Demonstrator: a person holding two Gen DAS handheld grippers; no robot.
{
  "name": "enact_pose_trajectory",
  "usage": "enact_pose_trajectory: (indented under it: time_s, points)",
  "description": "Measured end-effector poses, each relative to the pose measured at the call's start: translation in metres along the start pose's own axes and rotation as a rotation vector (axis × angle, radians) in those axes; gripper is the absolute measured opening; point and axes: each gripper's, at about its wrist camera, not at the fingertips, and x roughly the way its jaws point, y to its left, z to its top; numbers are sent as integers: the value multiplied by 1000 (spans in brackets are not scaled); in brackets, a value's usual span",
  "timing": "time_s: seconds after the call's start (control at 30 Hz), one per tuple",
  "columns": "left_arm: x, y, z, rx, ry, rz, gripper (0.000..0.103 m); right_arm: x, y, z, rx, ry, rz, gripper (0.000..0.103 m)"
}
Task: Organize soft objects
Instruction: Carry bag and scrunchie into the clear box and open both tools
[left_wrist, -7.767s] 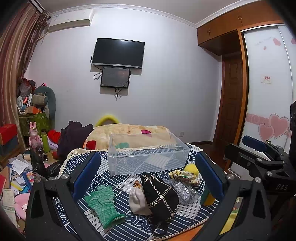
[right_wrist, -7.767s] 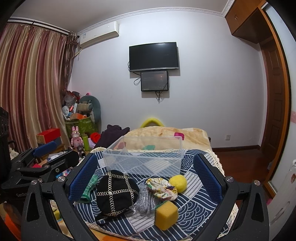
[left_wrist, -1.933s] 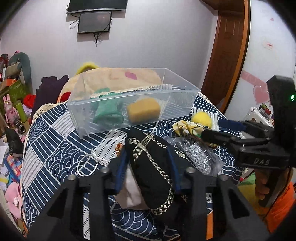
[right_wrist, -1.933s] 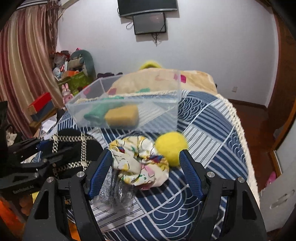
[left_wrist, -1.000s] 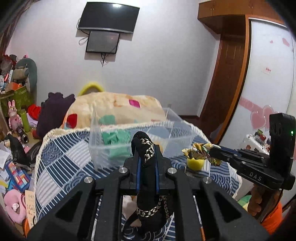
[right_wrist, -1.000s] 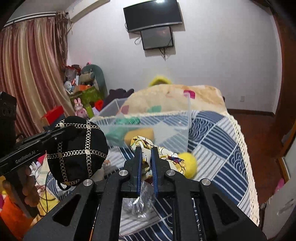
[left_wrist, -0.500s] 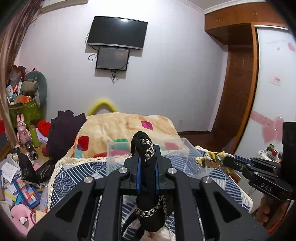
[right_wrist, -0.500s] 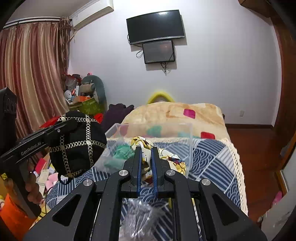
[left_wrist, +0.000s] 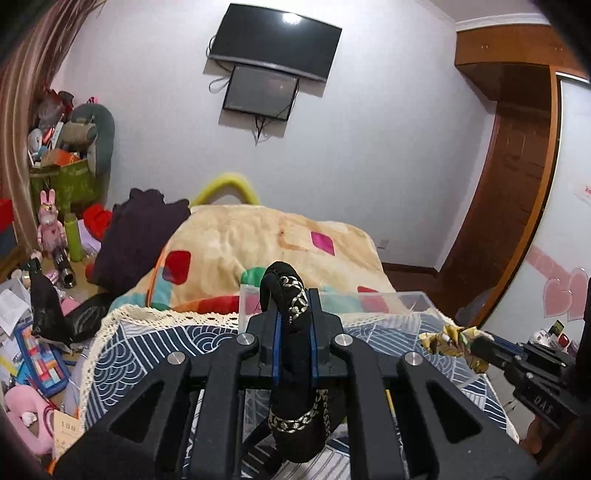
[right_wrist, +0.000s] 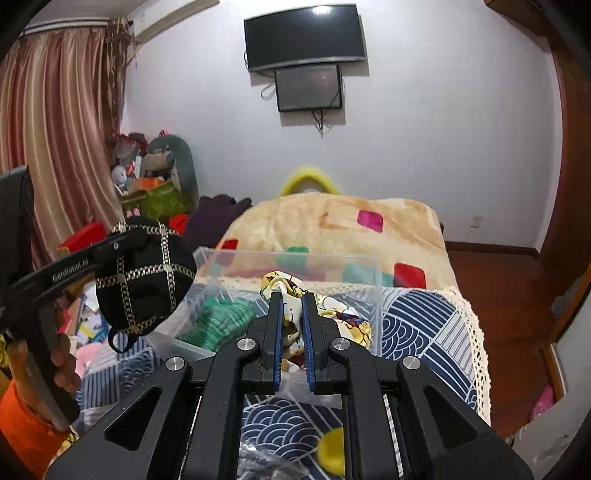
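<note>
Left gripper (left_wrist: 294, 332) is clamped on the black chain-trimmed pouch (left_wrist: 295, 406), held aloft; right gripper (right_wrist: 291, 332) is pinched on the floral scrunchie (right_wrist: 288, 291). Clear bin (right_wrist: 376, 295) lies just ahead of and below the right gripper, green glove (right_wrist: 218, 317) seen inside. Scrunchie is judged nearer the bin opening than the pouch, which hangs off to the bin's left side, so the right hand looks better placed to drop first.

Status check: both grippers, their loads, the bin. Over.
Left gripper shut on black chain-trimmed cap, held short of clear bin. Right gripper shut on floral scrunchie, over the bin's near wall. Green glove already inside. Nothing blocking.
</note>
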Motion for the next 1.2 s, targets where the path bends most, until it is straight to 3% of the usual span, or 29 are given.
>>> enact_pose_trajectory:
  time_s: [0.23,0.43,0.6,0.83,0.93,1.1,1.2]
  points:
    - [29,-12,-24,88,77,31,11,31,-7,-13,-3,108,-28,9]
    - [49,-16,-36,115,205,24,11,48,-6,-20,-9,176,-29,9]
    - [48,-19,-42,156,218,50,12,45,-6,-21,-7,193,-24,10]
    - [37,-14,-40,125,251,16,19,35,-3,-16,-10,172,-7,30]
    - [28,-14,-38,116,245,11,22,25,-1,-13,-19,139,-8,34]
    - [8,-16,-31,98,223,-11,44,6,2,-9,-36,99,-13,35]
    - [-9,-23,-27,120,190,-14,50,-7,6,-9,-43,71,-12,35]
